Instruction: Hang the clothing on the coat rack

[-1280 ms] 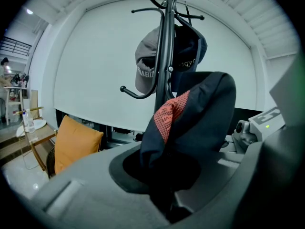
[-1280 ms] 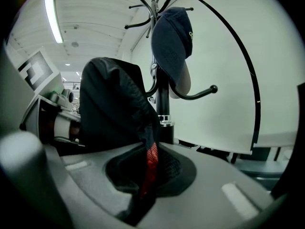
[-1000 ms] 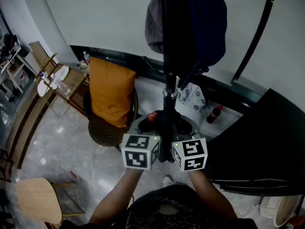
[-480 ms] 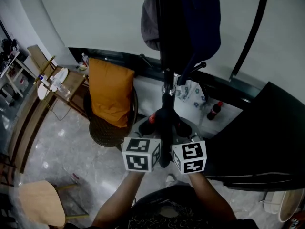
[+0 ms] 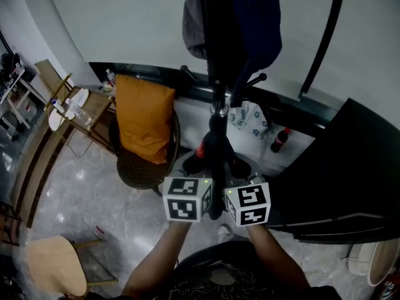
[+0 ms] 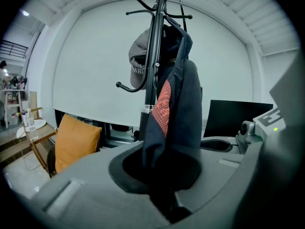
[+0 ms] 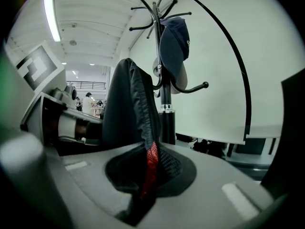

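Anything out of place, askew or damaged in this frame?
Nothing stands out. The coat rack stands upright with a grey cap hung on it, and the left gripper and right gripper are both shut on the dark jacket beside the pole.

Dim head view, fisheye gripper views with black vignetted corners; a ceiling strip light (image 7: 50, 17) glares.

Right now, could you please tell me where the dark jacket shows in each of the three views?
Head view: the jacket is a dark strip low at centre, between the two marker cubes.
Left gripper view: centre, rising from the shut jaws, just right of the coat rack.
Right gripper view: left of centre, rising from the shut jaws, left of the rack.
Shared landmark: the silver collar on the rack's pole.
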